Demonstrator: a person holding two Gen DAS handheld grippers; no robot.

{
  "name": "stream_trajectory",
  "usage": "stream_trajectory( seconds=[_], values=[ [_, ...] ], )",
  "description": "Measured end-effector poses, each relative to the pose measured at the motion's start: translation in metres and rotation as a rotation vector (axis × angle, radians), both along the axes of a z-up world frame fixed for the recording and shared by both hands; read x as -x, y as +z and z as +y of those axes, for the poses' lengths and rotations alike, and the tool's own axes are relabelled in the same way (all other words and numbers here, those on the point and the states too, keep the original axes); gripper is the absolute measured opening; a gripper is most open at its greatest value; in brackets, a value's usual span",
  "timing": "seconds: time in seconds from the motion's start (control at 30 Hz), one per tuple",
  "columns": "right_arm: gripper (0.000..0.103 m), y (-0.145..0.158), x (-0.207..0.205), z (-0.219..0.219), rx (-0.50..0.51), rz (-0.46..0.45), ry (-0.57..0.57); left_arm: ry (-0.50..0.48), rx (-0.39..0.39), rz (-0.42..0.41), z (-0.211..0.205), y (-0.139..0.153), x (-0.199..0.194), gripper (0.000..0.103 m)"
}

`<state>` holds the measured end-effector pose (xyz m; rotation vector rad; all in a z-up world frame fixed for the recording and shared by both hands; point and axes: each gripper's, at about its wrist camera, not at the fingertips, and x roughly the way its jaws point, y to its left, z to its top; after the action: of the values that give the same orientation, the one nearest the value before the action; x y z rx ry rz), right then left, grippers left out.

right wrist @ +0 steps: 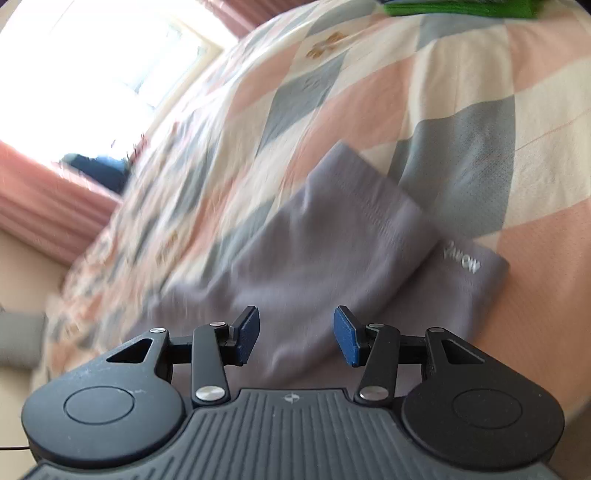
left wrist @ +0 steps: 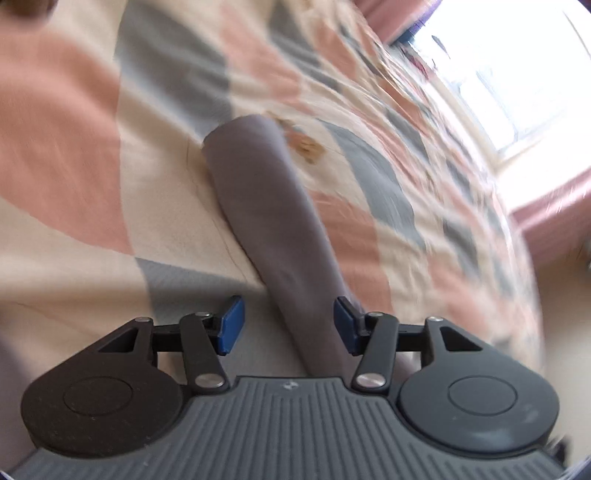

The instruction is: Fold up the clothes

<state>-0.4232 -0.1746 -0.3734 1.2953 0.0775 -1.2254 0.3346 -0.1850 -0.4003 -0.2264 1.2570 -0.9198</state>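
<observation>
A grey-lilac garment lies on a checked bedspread. In the left wrist view a long narrow part of the garment [left wrist: 273, 218] runs from under my left gripper [left wrist: 288, 328] away across the bed. That gripper's blue pads stand apart with the cloth lying between them, and neither pad presses on it. In the right wrist view the garment [right wrist: 314, 251] lies in two overlapping layers, with white lettering [right wrist: 463, 260] near one hem. My right gripper [right wrist: 295, 336] hovers over its near edge, blue pads apart, nothing pinched. Both views are blurred.
The bedspread [left wrist: 369, 192] of pink, cream and grey-blue squares covers the whole bed. A bright window [right wrist: 92, 66] with pink curtains [right wrist: 44, 192] lies beyond the bed. A green item [right wrist: 458, 7] sits at the far edge of the bed.
</observation>
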Motion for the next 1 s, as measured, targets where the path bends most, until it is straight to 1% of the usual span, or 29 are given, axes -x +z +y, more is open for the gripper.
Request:
stream_trajectory(
  seconds=[0.03, 0.1, 0.13, 0.17, 0.23, 0.3, 0.37, 0.43, 0.5, 0.57, 0.63, 0.67, 0.7, 0.73, 0.77, 0.83, 0.9, 0.97, 1.0],
  values=[
    [0.049, -0.005, 0.003, -0.004, 0.019, -0.012, -0.012, 0.014, 0.035, 0.017, 0.0, -0.007, -0.003, 0.038],
    [0.049, -0.013, 0.006, -0.009, 0.063, -0.032, -0.031, 0.023, 0.099, 0.023, -0.001, -0.017, -0.007, 0.023],
    [0.049, -0.018, 0.008, -0.011, 0.086, -0.047, -0.04, 0.019, 0.124, 0.012, -0.002, -0.02, -0.007, 0.005],
    [0.049, -0.022, 0.01, -0.013, 0.106, -0.064, -0.05, 0.011, 0.149, -0.004, -0.002, -0.02, -0.006, 0.0],
    [0.049, -0.031, 0.013, -0.015, 0.14, -0.098, -0.066, -0.009, 0.19, -0.051, -0.002, -0.017, -0.004, 0.0],
    [0.049, -0.039, 0.018, -0.016, 0.179, -0.124, -0.077, -0.028, 0.217, -0.121, 0.0, -0.005, -0.002, 0.0],
    [0.049, -0.044, 0.023, -0.016, 0.21, -0.145, -0.084, -0.041, 0.266, -0.185, 0.009, 0.022, 0.002, 0.0],
    [0.049, -0.044, 0.026, -0.016, 0.232, -0.15, -0.076, -0.051, 0.297, -0.273, 0.026, 0.06, 0.012, 0.0],
    [0.049, -0.039, 0.029, -0.012, 0.24, -0.135, -0.076, -0.05, 0.33, -0.349, 0.05, 0.099, 0.022, 0.0],
    [0.049, -0.027, 0.031, -0.003, 0.231, -0.116, -0.086, -0.046, 0.345, -0.449, 0.078, 0.131, 0.032, 0.0],
    [0.049, -0.012, 0.033, 0.006, 0.223, -0.102, -0.088, -0.03, 0.326, -0.532, 0.105, 0.145, 0.038, 0.0],
    [0.049, -0.004, 0.035, 0.011, 0.219, -0.102, -0.085, -0.023, 0.302, -0.539, 0.113, 0.144, 0.036, 0.0],
    [0.05, 0.002, 0.039, 0.016, 0.219, -0.109, -0.085, -0.027, 0.268, -0.52, 0.119, 0.135, 0.033, 0.0],
    [0.053, 0.005, 0.043, 0.02, 0.22, -0.124, -0.086, -0.02, 0.225, -0.498, 0.126, 0.119, 0.029, 0.0],
    [0.057, 0.006, 0.047, 0.023, 0.219, -0.143, -0.083, -0.009, 0.186, -0.457, 0.13, 0.1, 0.025, 0.001],
    [0.058, 0.004, 0.055, 0.029, 0.206, -0.175, -0.087, 0.011, 0.114, -0.363, 0.137, 0.059, 0.015, 0.001],
    [0.058, -0.007, 0.061, 0.033, 0.163, -0.207, -0.094, 0.031, 0.042, -0.269, 0.143, 0.018, 0.005, 0.001],
    [0.058, -0.02, 0.068, 0.032, 0.113, -0.24, -0.108, 0.048, 0.037, -0.242, 0.151, 0.002, 0.006, 0.004],
    [0.058, -0.026, 0.072, 0.03, 0.092, -0.252, -0.115, 0.045, 0.041, -0.252, 0.153, 0.001, 0.009, 0.005]
  ],
)
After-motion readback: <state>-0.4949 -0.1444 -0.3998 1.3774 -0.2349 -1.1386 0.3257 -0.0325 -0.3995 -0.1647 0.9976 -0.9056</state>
